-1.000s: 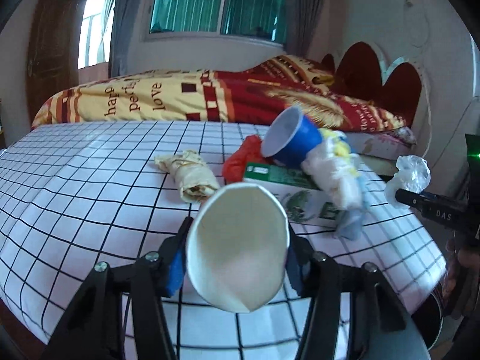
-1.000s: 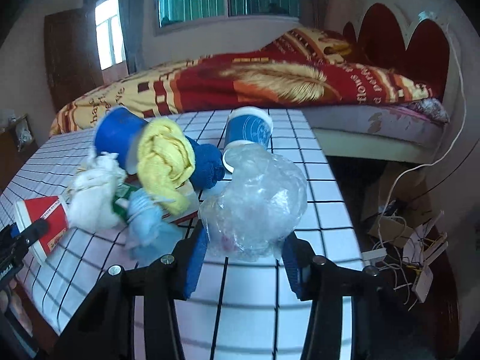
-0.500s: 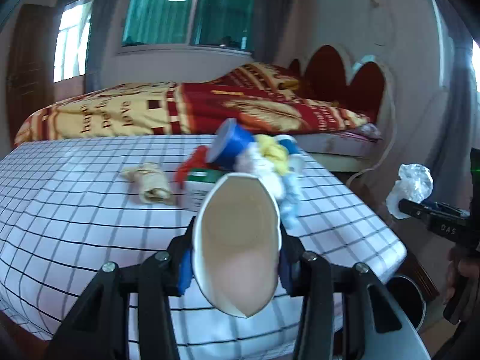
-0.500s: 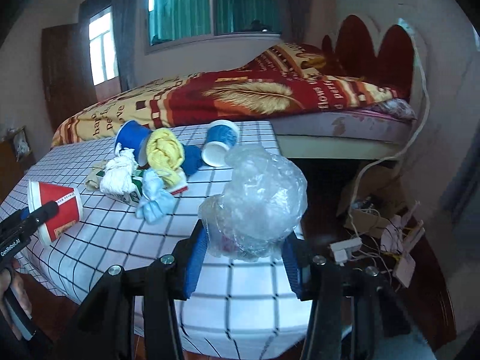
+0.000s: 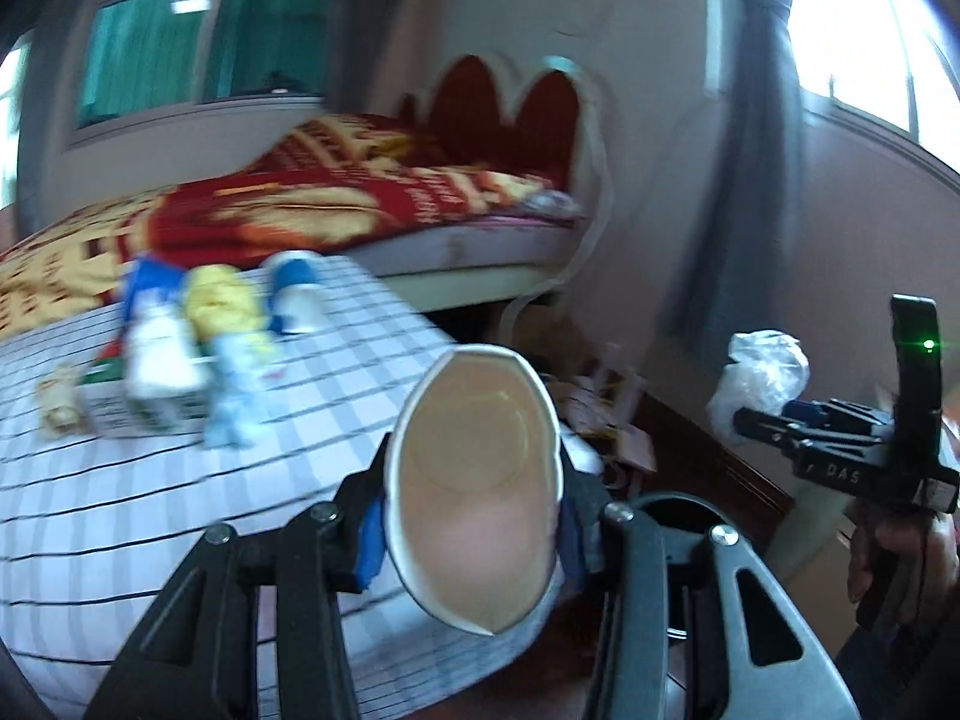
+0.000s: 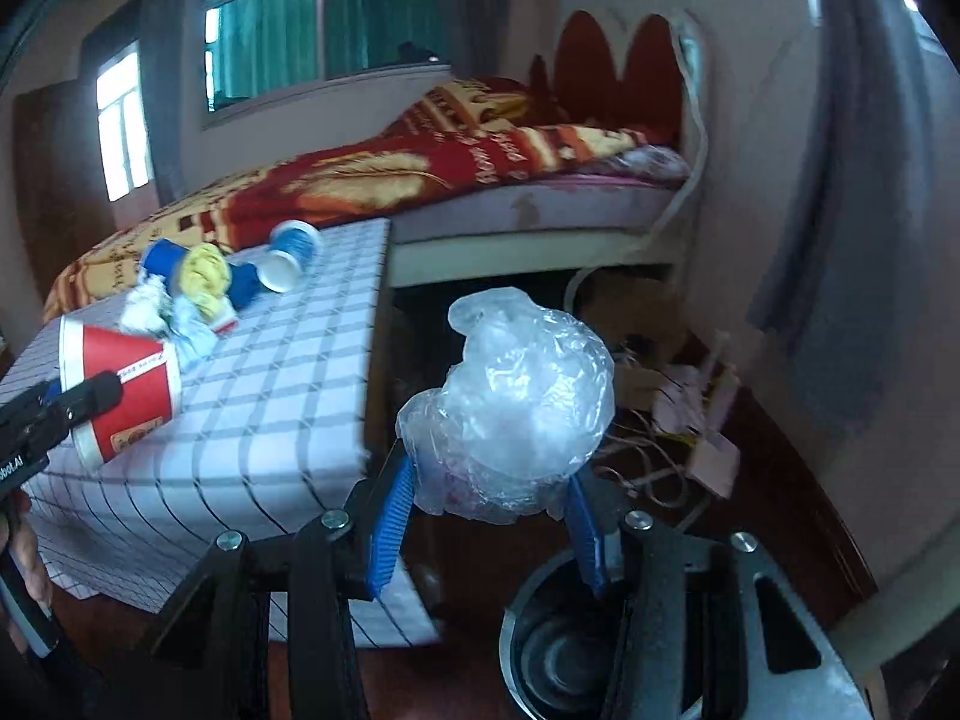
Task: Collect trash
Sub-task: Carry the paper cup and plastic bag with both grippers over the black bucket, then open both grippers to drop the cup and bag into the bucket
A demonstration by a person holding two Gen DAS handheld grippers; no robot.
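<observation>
Crumpled clear plastic [image 6: 516, 414] sits clamped in the right gripper [image 6: 492, 516] past the table [image 6: 288, 396] edge, above a bin [image 6: 540, 648], while the left gripper [image 5: 468, 534], just tightened, squeezes a paper cup [image 5: 474, 480].

A red-and-white paper cup [image 5: 477, 492] is squeezed into an oval, mouth facing back, pinched by its sides off the desk's corner. A crumpled ball of clear plastic wrap [image 6: 510, 414] is pinched above a round dark bin [image 6: 564, 648] on the floor. On the checked desk [image 6: 270, 414] remain two blue cups [image 6: 288, 255], a yellow wad [image 6: 204, 279], white tissue [image 6: 144, 306] and a green-and-white carton [image 5: 138, 408], heaped together.
</observation>
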